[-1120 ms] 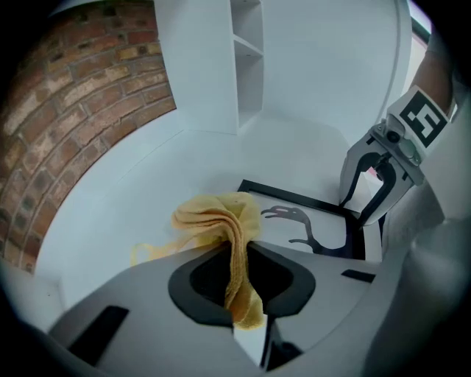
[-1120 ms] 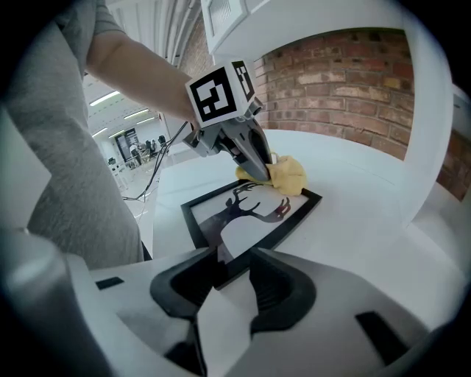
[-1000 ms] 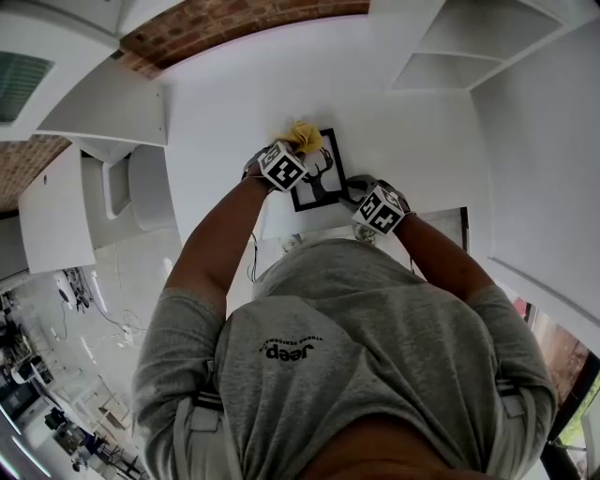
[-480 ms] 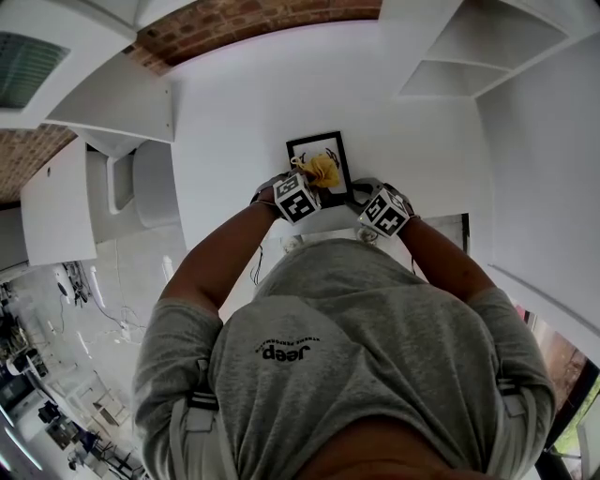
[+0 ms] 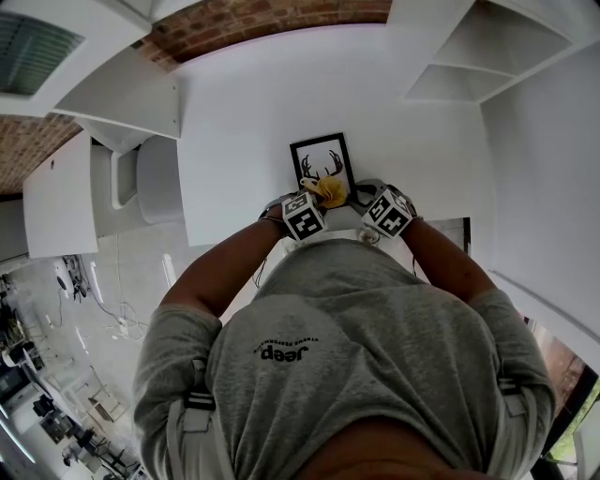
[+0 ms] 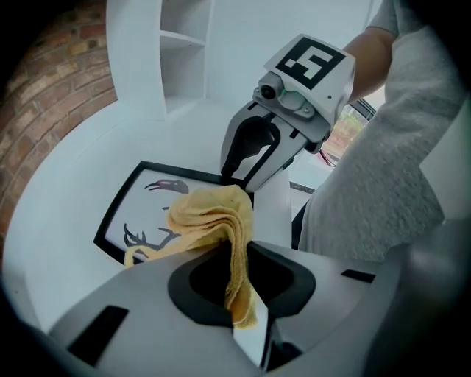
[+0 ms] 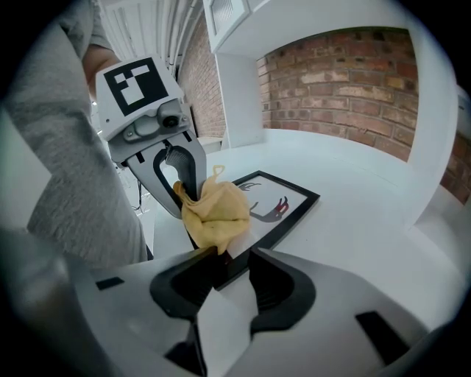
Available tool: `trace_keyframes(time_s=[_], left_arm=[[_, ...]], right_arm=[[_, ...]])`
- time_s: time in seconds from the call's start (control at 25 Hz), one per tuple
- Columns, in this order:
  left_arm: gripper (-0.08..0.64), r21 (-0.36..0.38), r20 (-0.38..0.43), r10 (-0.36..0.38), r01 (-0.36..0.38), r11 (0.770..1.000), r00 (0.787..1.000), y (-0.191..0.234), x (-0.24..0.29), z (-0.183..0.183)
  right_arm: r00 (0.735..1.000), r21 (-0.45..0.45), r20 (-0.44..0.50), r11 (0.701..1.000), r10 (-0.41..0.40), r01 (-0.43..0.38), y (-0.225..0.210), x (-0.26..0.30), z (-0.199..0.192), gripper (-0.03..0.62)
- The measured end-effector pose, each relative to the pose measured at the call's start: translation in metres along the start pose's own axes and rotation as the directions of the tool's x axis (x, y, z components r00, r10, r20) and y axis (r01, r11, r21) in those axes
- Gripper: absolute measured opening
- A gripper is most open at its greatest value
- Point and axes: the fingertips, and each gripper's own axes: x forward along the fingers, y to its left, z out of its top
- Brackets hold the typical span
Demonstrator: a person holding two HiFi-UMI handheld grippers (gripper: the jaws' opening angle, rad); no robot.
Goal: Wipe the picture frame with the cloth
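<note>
A black picture frame (image 5: 319, 161) with a deer-antler print lies flat on the white table (image 5: 234, 122). My left gripper (image 5: 317, 199) is shut on a folded yellow cloth (image 5: 331, 190), which rests on the frame's near part. In the left gripper view the cloth (image 6: 210, 217) droops over the print (image 6: 143, 210). My right gripper (image 5: 357, 197) is at the frame's near right corner, and in its own view the frame's black edge (image 7: 243, 254) sits between its jaws. The cloth (image 7: 215, 210) hangs just ahead of them.
White shelving (image 5: 478, 56) stands at the back right and a brick wall (image 5: 262, 19) runs behind the table. A white cabinet (image 5: 56, 202) and rounded white fixture (image 5: 157, 178) are at the left. The table's near edge lies under my arms.
My left gripper has drawn the cloth from the frame's far left corner down across the print to its near edge. The right gripper has stayed at the frame's corner.
</note>
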Motion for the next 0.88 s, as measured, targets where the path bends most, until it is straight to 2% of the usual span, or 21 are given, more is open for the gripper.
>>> trace_keyframes(time_s=[0.28,0.48,0.72,0.88], left_arm=[[0.066,-0.034,0.017,0.003,-0.002,0.999,1.000,0.002,-0.001,0.000],[0.066,-0.108,0.065,0.011,-0.004,0.994,0.998,0.017,-0.010,0.003],[0.066,-0.172,0.095,0.111,-0.094,0.981,0.989,0.075,-0.023,0.023],[0.066,-0.183,0.091,0.216,-0.197,0.963,0.972,0.127,-0.033,0.041]], right_arm=[[1.000,0.001,0.003,1.000,0.000,0.000,0.000,0.001,-0.001,0.144],[1.000,0.006,0.006,1.000,-0.001,0.001,0.001,0.000,0.001,0.144],[1.000,0.014,0.014,1.000,-0.003,0.003,0.001,0.001,0.001,0.144],[1.000,0.016,0.020,1.000,-0.003,0.003,0.002,0.000,0.002,0.144]])
